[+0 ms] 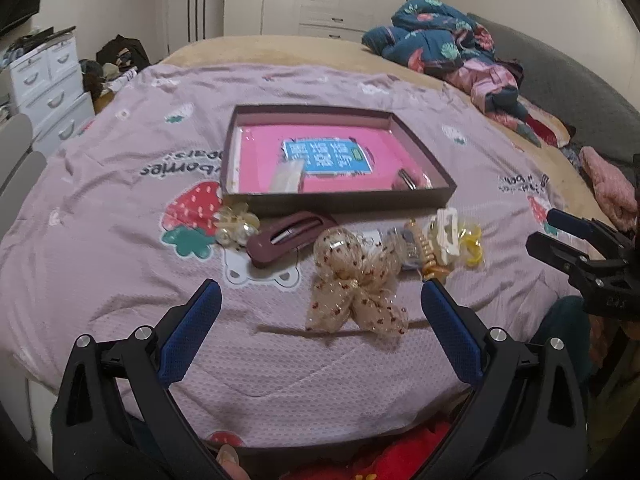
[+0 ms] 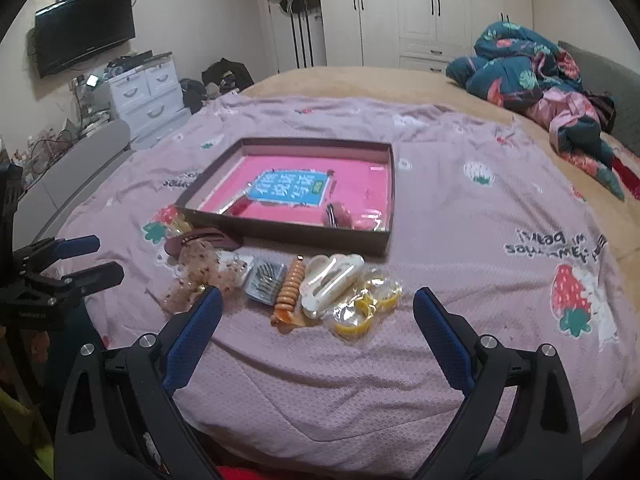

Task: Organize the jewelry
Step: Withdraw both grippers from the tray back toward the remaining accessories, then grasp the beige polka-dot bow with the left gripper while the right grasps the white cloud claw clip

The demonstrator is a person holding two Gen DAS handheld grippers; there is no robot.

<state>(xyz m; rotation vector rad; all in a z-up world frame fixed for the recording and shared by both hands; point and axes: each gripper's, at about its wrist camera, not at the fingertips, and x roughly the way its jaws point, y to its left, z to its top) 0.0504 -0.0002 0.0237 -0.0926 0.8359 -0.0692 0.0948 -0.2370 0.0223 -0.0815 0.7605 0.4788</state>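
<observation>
One box [image 1: 336, 200], one bow [image 1: 352, 284], two hand-held grippers [image 1: 320, 296]

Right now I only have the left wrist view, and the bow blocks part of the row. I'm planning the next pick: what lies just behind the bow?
Observer: A grey card of hairpins lies between the bow and the orange spiral clip.
Operator: And the yellow thing past the white clip?
Observer: Those are yellow pieces in clear wrap, lying against the white clip at the end of the row.
Operator: Is the right gripper free?
Observer: Yes. The right gripper is open, and its fingers hold nothing.
</observation>
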